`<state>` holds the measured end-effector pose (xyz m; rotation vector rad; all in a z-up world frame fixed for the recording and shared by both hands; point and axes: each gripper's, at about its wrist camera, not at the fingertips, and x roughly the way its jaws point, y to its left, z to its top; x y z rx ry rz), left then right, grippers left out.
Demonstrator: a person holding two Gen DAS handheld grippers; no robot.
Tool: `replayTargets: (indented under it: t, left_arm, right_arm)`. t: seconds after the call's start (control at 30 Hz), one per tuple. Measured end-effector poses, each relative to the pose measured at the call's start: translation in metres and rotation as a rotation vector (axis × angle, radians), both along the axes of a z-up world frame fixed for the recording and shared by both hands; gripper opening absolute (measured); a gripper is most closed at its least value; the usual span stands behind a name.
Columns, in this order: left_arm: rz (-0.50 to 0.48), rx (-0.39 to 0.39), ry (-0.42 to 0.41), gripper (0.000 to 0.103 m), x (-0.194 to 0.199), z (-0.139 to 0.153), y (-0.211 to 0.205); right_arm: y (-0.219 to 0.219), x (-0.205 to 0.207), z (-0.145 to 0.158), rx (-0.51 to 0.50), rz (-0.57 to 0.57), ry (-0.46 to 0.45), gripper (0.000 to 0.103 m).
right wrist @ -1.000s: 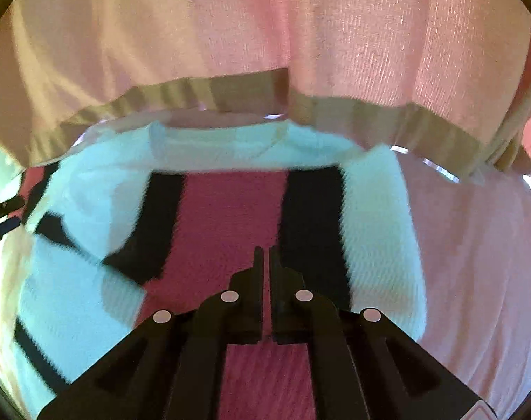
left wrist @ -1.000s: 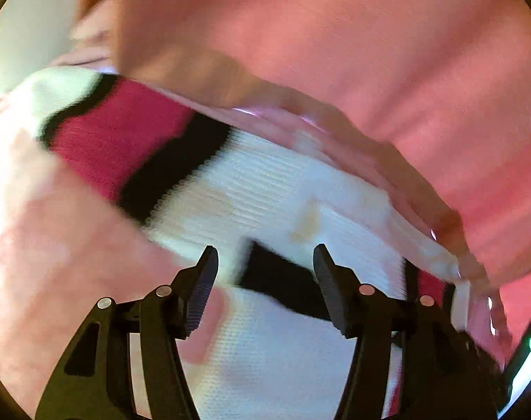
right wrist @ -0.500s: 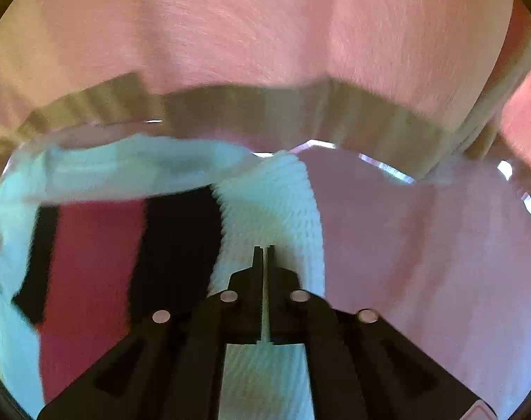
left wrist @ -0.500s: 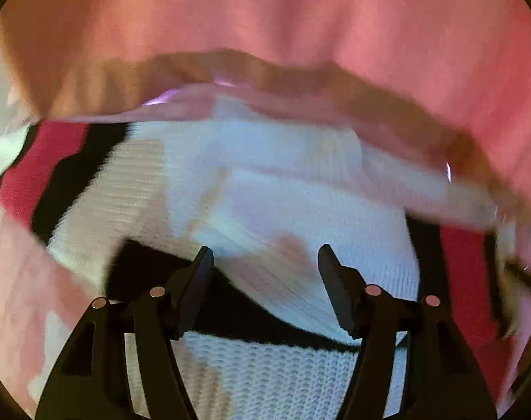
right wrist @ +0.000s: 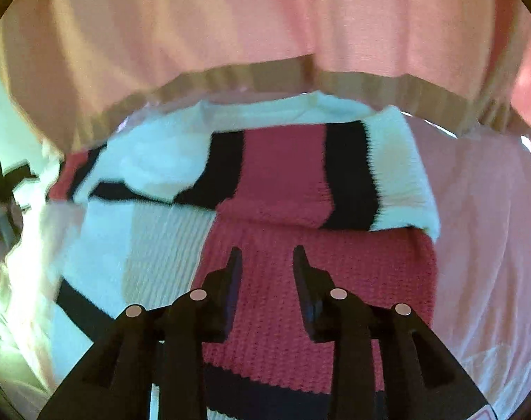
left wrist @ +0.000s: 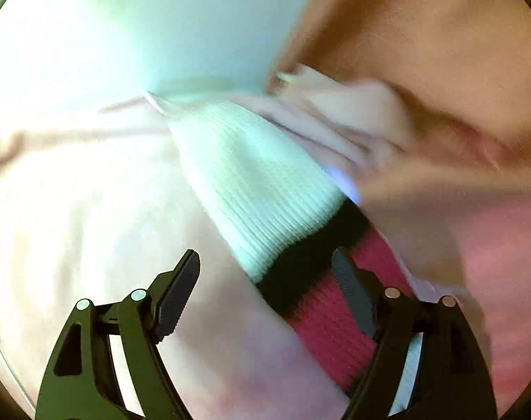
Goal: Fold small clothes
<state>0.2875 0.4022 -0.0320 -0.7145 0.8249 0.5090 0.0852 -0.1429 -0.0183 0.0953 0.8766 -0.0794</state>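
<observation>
A knitted sweater [right wrist: 300, 297] with white, black and red stripes lies flat on a pink sheet [right wrist: 482, 245]. One sleeve [right wrist: 335, 178] is folded across its upper body. My right gripper [right wrist: 267, 255] hovers over the red middle band, its jaws opening with nothing between them. In the left wrist view the other sleeve [left wrist: 251, 182] runs diagonally, white at the cuff end, then black and red. My left gripper [left wrist: 265, 273] hangs just above the sleeve's black band, jaws opening wide, the pads clear of the knit.
A person's pink top with a ribbed hem [right wrist: 265, 28] hangs over the far edge of the sheet. A dark shape, probably the other gripper, shows at the left edge [right wrist: 9, 178]. Bright pale wall fills the upper left [left wrist: 143, 28]; folds of pink cloth [left wrist: 353, 115] bunch beside the sleeve.
My right gripper was shut on the white sleeve edge; it has let go and the sleeve lies folded over the body. My left gripper swung sideways to the other sleeve and widened.
</observation>
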Motion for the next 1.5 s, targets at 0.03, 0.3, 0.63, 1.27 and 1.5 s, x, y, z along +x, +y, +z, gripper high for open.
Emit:
replayTargets:
  t: [0.03,0.3,0.63,1.27,1.5]
  left_arm:
    - [0.014,-0.008,0.011,0.075,0.005,-0.004,0.011]
    - [-0.034,0.039,0.056,0.015,0.044,-0.029,0.022]
    - [-0.432,0.196,-0.337,0.011,-0.022,0.117,-0.165]
    - [-0.696,0.088,-0.162,0.089,-0.089,0.032,-0.352]
    - [-0.508,-0.131,-0.026,0.088,-0.052,-0.013,-0.28]
  right_arm:
    - [0.007,0.003,-0.003,-0.03,0.013,-0.001,0.03]
    - [0.014,0.012,-0.021,-0.093,0.038,0.019,0.039]
    - [-0.001,0.004,0.011,-0.035,-0.003,-0.06,0.042]
    - [-0.069,0.015,0.025,0.028,-0.129,-0.057,0.058]
    - [-0.083,0.063,-0.003,0.192,-0.151,-0.001,0.058]
